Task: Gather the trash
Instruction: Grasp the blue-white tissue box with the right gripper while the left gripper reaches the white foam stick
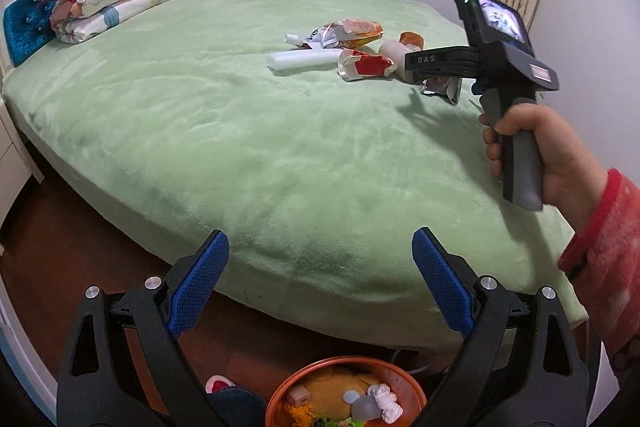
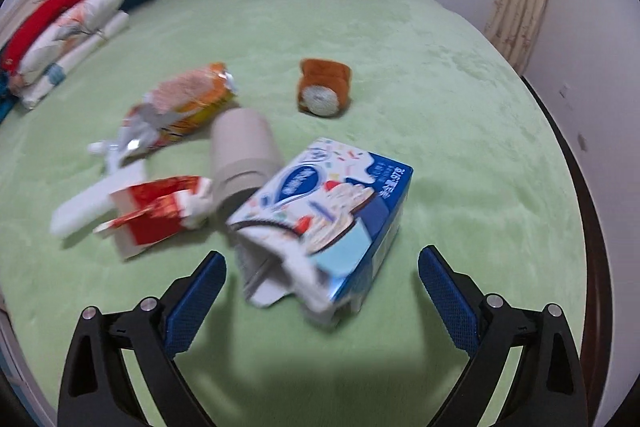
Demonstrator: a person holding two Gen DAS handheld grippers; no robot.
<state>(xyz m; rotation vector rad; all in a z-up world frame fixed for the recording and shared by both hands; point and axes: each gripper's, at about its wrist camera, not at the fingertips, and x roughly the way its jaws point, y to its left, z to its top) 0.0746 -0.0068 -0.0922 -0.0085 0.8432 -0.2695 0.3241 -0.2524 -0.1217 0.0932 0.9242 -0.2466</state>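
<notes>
Left wrist view: left hand-held gripper (image 1: 320,267) released, jaws spread wide with nothing between the blue pads, poised over the near edge of the bed (image 1: 200,131). Orange bin (image 1: 280,393) directly below, already holding scraps. Trash pile (image 1: 348,51) well apart, far across the green cover: foam tube (image 1: 304,61) lying crosswise, red wrapper (image 1: 366,65) beside it, orange snack bag (image 1: 352,29) behind. Right hand-held gripper (image 1: 424,61) seen side-on in a hand (image 1: 536,155) with a red sleeve, its tips reaching over the pile; clearly the nearer of the two.

Right wrist view (blurred): right hand-held gripper (image 2: 322,279) released, jaws standing wide, pads touching nothing. Blue-and-white carton (image 2: 320,219) lying on the bed just ahead, its torn open end lying roughly between the fingertips. Long axis running diagonally, from the open end at the near centre away toward the upper right; broad printed face turned up. Grey cup (image 2: 244,155) on its side just behind the carton, touching or nearly so; contact not resolvable. Brown plush toy (image 2: 324,87) farther back, apart from the pile, probably not trash.

Judgement: carton the likely next pick. Jaw line crossing the long axis at a slant; slight roll probably needed to square the pads on the side walls.
</notes>
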